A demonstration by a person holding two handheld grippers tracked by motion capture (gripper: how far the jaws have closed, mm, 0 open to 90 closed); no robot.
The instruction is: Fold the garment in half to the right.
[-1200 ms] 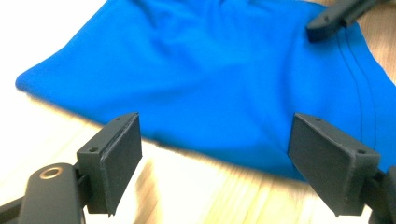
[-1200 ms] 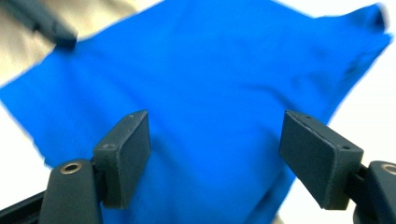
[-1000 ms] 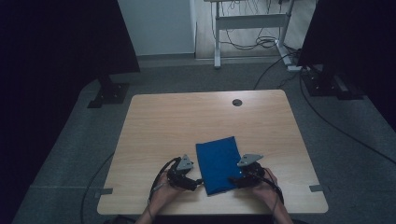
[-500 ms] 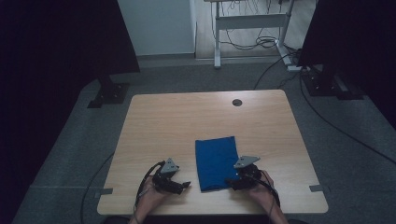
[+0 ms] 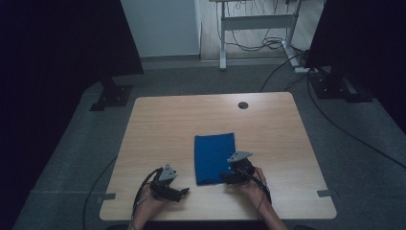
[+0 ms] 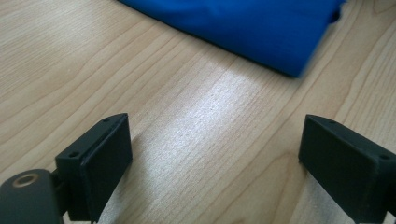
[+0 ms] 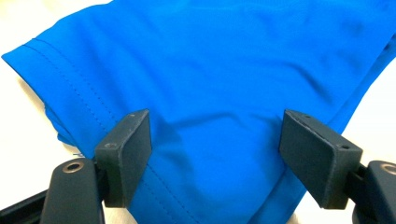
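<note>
Cloth axis: the folded blue cloth (image 5: 214, 158) lies flat with its long axis running from the person's side toward the far side of the table (image 5: 158, 124), tilted very slightly off the table's edges.
Cloth place: near the middle of the table's width, in the half nearer the person; its near short edge stops short of the table's front edge.
Cloth edges: in the right gripper view a stitched hem runs along the left side of the cloth (image 7: 224, 79), and layers show at that corner (a folded garment, by the look of the hem).
Open room: bare wood lies left, right and beyond the cloth; a small round grommet (image 5: 243, 105) sits near the table's far edge, well apart from the cloth.
Cloth look: saturated blue, smooth, with a few soft creases.
Left gripper (image 5: 183, 192): left of the cloth's near corner, apart from it, over bare wood; its jaws have just been opening and stand wide with nothing between them (image 6: 215, 158).
Right gripper (image 5: 225, 178): at the cloth's near right corner, jaws wide apart, straddling the cloth (image 7: 215, 140), with cloth lying between the pads, not pinched.
</note>
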